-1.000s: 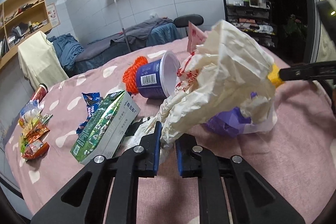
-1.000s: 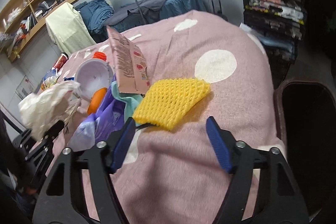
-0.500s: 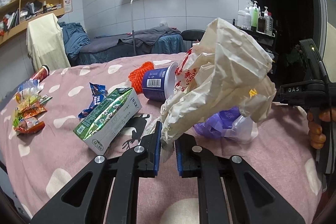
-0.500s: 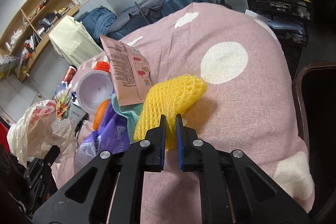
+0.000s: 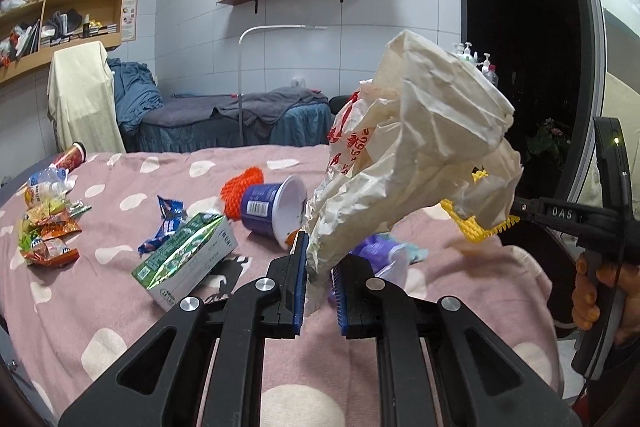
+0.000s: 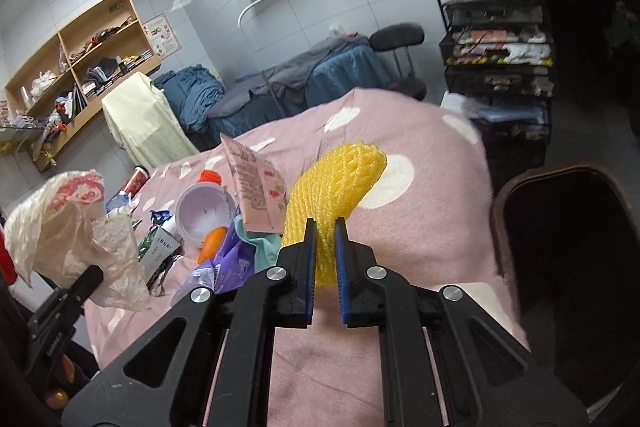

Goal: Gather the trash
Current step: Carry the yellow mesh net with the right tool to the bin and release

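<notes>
The yellow foam net [image 6: 334, 187] is being pinched by the right tongs [image 6: 325, 259] just left of the dark bin [image 6: 568, 267], lifted off the pink surface [image 6: 420, 219]. A crumpled plastic bag [image 5: 404, 155] is being clamped by the left tongs [image 5: 318, 279]. The springy net could be squeezed out before the bin is reached; the bag's thin tail could be pulled free.

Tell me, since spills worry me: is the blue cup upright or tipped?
Tipped: the blue cup lies on its side on the pink blanket, its open mouth facing sideways.
</notes>
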Available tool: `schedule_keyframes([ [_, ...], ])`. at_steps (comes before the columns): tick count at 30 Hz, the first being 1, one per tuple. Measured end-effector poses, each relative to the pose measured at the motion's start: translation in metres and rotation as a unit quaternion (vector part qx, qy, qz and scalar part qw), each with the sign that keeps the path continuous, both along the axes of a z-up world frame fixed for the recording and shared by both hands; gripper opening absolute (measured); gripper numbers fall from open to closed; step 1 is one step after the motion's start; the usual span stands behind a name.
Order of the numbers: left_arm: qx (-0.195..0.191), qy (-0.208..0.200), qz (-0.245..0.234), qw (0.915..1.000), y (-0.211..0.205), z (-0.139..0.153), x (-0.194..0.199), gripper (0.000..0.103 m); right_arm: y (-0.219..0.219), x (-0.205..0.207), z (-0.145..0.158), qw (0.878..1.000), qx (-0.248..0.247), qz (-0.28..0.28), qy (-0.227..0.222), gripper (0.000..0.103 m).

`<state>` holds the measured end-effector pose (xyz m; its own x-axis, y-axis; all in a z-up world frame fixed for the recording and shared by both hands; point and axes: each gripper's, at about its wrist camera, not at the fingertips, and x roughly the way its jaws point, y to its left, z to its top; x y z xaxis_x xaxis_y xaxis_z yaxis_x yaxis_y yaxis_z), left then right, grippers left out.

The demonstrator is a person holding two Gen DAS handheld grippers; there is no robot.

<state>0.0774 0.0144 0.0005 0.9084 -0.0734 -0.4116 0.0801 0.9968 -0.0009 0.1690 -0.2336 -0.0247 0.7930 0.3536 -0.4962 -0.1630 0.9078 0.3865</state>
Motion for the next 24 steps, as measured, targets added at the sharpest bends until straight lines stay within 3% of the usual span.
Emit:
schedule_keyframes([
  [13, -0.036, -0.029, -0.073, 0.9963, -0.042, 0.022, 0.003, 0.012, -0.056, -0.044, 0.013, 0.995, -0.021, -0.088, -0.045, 0.01],
  [24, -0.065, 0.028, -0.183, 0.9805, -0.11, -0.001, 0.026, 0.012, -0.126, -0.059, -0.018, 0.974, -0.088, -0.21, 0.002, 0.01],
])
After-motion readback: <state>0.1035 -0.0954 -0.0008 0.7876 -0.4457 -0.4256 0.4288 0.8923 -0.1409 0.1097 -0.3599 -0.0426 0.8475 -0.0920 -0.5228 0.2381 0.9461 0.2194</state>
